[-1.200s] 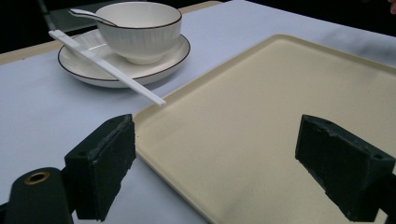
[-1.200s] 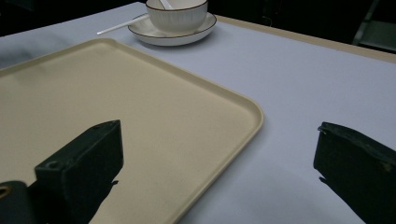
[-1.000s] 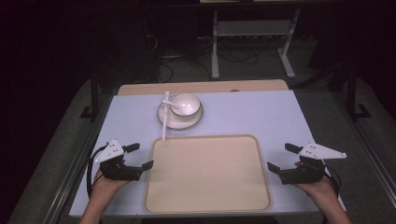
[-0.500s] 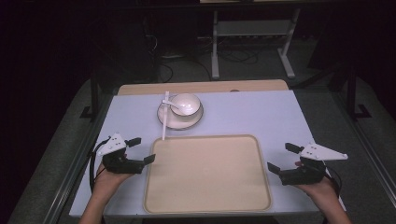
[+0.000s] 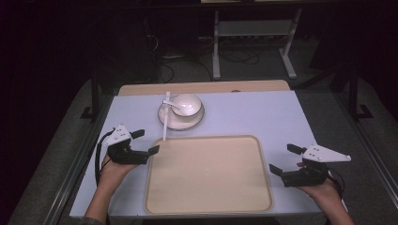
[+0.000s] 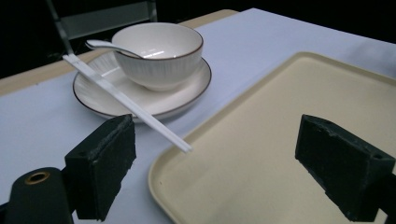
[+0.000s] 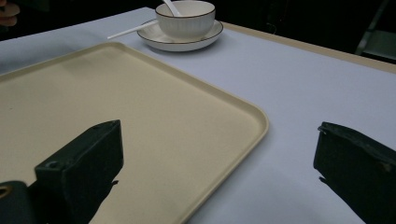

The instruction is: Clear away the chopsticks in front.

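Nothing is moved yet, as far as I can judge. The beige tray (image 5: pixel 209 174) lies bare on the bench (image 5: pixel 263 117), and the bowl (image 5: pixel 187 105) sits on its plate (image 5: pixel 181 123) just beyond the tray's far left corner, with a white spoon (image 5: pixel 172 105) resting inside the bowl. A long white chopstick (image 5: pixel 165 116) lies across the plate's left rim, its near end hanging just over the tray's edge. If the job is to bring this setting onto the tray, all of it is left to do: no grasp is made and no piece is lifted.

My left tongs (image 5: pixel 144 142) hover at the tray's left edge, near its far corner, spread wide and holding nothing. They point forward and to the right; in the left gripper view the chopstick's tip (image 6: pixel 184 147) sits between the two black jaws but farther off, apart from both, with the bowl and plate beyond it.

My right tongs (image 5: pixel 285 160) hang at the tray's right edge near its front, also wide and empty. My hand (image 5: pixel 326 192) grips them from below, pointing them left across the tray. In the right gripper view the tray's rounded corner (image 7: pixel 261 122) lies between the jaws, and the bowl and plate stand well apart on the bench's far side.
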{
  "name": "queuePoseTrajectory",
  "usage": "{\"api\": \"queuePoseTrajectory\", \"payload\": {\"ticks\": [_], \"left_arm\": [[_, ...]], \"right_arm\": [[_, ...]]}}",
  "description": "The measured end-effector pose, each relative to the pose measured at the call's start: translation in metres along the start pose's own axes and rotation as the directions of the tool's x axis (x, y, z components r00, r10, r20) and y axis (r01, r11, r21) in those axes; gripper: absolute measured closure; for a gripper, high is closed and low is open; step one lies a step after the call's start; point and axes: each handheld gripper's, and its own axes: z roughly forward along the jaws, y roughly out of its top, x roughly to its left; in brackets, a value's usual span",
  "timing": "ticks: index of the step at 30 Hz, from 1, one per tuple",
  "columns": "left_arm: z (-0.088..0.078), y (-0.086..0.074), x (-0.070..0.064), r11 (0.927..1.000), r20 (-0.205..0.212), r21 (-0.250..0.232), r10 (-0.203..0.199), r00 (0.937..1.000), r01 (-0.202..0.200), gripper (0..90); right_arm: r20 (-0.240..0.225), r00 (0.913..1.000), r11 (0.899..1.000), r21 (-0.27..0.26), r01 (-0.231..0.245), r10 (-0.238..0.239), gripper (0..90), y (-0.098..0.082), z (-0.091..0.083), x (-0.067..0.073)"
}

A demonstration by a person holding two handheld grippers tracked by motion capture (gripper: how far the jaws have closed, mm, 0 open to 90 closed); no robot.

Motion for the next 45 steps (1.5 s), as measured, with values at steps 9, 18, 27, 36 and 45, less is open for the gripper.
{"api": "queuePoseTrajectory", "payload": {"ticks": [9,18,27,36,45], "left_arm": [[0.013,0.01,0.009,1.0,-0.018,-0.005,0.006,0.9998,-0.007,12.0],[0.022,0.015,0.014,0.9997,-0.014,-0.02,-0.014,0.9998,0.014,12.2],[0.044,0.037,0.034,0.9989,-0.047,-0.039,-0.027,0.9986,0.025,13.2],[0.057,0.046,0.043,0.9994,-0.086,-0.031,-0.018,0.9961,0.016,14.3],[0.065,0.04,0.061,0.9992,-0.114,-0.006,-0.039,0.9927,0.039,23.8]], "right_arm": [[-0.007,1.0,1.0,0.013,0.0,0.0,1.1,0.0,0.002,0.0],[-0.007,1.0,1.0,0.025,0.001,-0.001,1.1,-0.001,0.002,0.0],[-0.006,0.9999,0.999,0.03,0.016,-0.016,1.2,-0.001,0.003,0.002],[-0.011,0.9998,1.0,0.025,0.015,-0.014,1.2,0.0,0.002,0.002],[-0.011,0.9998,1.0,0.025,0.015,-0.014,1.2,0.0,0.002,0.003]]}}
